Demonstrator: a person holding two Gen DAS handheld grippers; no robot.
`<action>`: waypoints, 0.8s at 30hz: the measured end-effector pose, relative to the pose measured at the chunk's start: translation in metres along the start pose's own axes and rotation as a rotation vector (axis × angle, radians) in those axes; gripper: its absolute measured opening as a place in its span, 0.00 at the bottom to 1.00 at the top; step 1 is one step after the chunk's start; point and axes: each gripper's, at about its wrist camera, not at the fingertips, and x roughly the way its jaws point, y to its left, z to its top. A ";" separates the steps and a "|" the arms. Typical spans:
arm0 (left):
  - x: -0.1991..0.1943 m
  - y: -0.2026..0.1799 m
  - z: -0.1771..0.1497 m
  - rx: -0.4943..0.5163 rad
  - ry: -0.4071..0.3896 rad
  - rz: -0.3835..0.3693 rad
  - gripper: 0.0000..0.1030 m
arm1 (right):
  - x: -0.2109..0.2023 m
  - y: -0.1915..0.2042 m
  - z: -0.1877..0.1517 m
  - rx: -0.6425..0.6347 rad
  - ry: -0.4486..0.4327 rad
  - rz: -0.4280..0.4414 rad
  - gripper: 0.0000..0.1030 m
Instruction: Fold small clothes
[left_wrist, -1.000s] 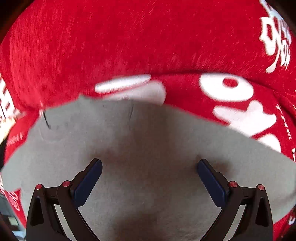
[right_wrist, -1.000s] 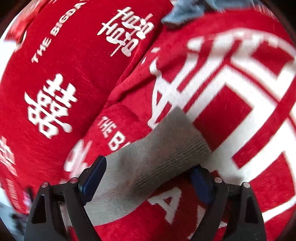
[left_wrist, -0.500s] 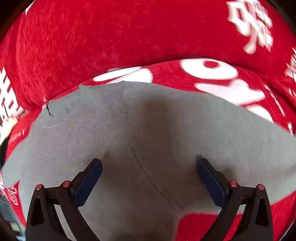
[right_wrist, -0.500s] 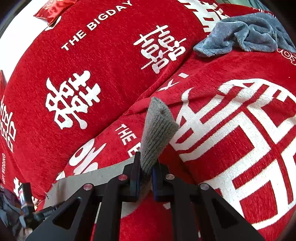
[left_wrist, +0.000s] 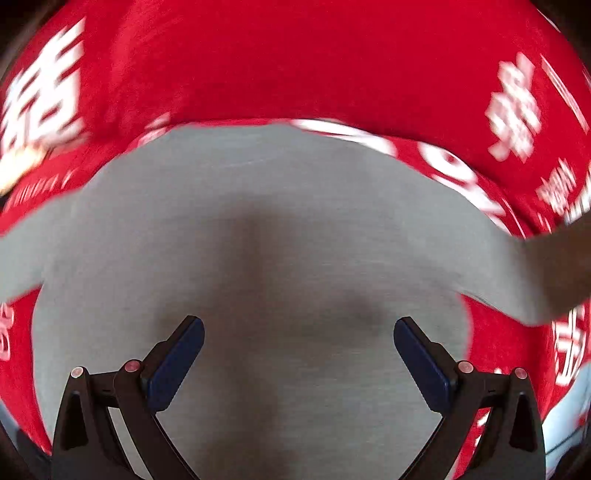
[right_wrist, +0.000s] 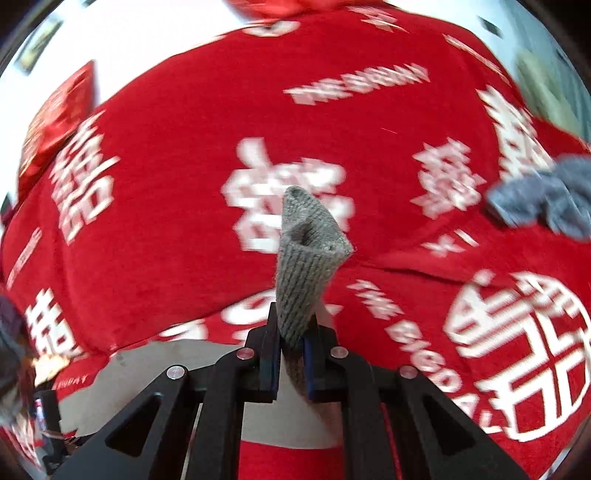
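The right hand-held gripper (right_wrist: 291, 354) is clamped on the ribbed cuff of a grey garment (right_wrist: 306, 258), lifted above the red printed blanket (right_wrist: 184, 229). The left hand-held gripper (left_wrist: 298, 354) stands spread wide over the garment's flat body, pinching nothing. A blue-grey cloth (right_wrist: 543, 195) lies well apart.

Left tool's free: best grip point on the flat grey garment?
Take the flat grey fabric garment at its far edge, coming from above over the red printed blanket. It lies spread flat, so only the border offers a lip; the left tool is over mid-panel.
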 end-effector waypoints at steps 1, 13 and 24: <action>-0.003 0.018 -0.001 -0.038 -0.008 0.005 1.00 | 0.000 0.021 0.001 -0.029 -0.002 0.012 0.10; -0.014 0.199 -0.019 -0.308 -0.047 0.019 1.00 | 0.042 0.303 -0.067 -0.388 0.080 0.145 0.10; -0.010 0.296 -0.037 -0.462 -0.041 0.019 1.00 | 0.150 0.392 -0.231 -0.593 0.470 0.114 0.21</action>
